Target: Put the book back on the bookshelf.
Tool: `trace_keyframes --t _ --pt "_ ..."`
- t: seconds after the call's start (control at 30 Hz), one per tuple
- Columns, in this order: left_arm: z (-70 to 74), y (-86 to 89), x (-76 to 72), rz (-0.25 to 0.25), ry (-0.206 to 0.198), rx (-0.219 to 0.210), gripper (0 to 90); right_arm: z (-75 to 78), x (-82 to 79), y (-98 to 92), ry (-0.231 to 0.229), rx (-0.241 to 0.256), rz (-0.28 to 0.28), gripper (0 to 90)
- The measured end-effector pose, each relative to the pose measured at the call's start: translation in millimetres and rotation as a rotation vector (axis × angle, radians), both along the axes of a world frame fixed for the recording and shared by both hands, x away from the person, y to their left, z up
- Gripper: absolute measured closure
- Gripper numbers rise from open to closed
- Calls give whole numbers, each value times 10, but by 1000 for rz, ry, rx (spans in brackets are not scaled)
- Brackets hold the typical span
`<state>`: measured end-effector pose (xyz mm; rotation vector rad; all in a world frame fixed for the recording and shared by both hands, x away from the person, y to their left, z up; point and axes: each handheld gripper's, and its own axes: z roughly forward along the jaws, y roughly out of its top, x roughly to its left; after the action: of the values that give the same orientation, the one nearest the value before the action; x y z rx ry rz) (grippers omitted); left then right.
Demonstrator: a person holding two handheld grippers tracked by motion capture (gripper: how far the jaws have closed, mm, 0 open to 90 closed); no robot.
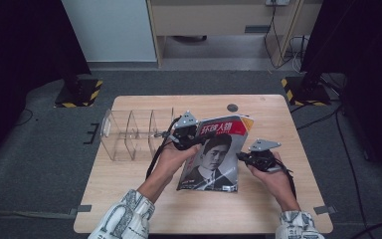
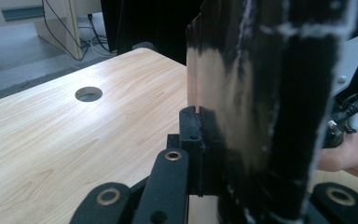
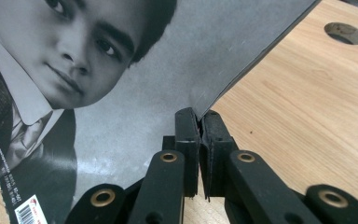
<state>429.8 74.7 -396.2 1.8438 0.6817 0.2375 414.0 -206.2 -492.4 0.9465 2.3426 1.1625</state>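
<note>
A magazine [image 1: 214,157] with a red title band and a black-and-white portrait on its cover is held tilted above the wooden table [image 1: 129,199], its lower edge near the tabletop. My left gripper [image 1: 195,139] is shut on the magazine's left edge near the top. In the left gripper view the magazine [image 2: 261,107] stands edge-on between the jaws of the left gripper [image 2: 199,116]. My right gripper [image 1: 239,157] is shut on the magazine's right edge. In the right gripper view the cover [image 3: 98,70] runs into the closed jaws of the right gripper [image 3: 199,116].
A clear plastic divided rack [image 1: 134,133] stands on the table's left part, just left of my left gripper. A round cable hole [image 1: 232,107] sits near the far edge. Black stands with hazard-striped bases [image 1: 79,92] flank the table on the floor.
</note>
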Motion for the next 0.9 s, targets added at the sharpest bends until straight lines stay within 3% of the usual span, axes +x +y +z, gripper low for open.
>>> trace_keyframes --t 0.3,0.9 --pt "19 41 4 8 -27 -7 861 143 -26 -69 -48 -11 -20 874" --pt "42 97 29 -9 -43 -23 861 299 -52 -116 -96 -27 -35 875"
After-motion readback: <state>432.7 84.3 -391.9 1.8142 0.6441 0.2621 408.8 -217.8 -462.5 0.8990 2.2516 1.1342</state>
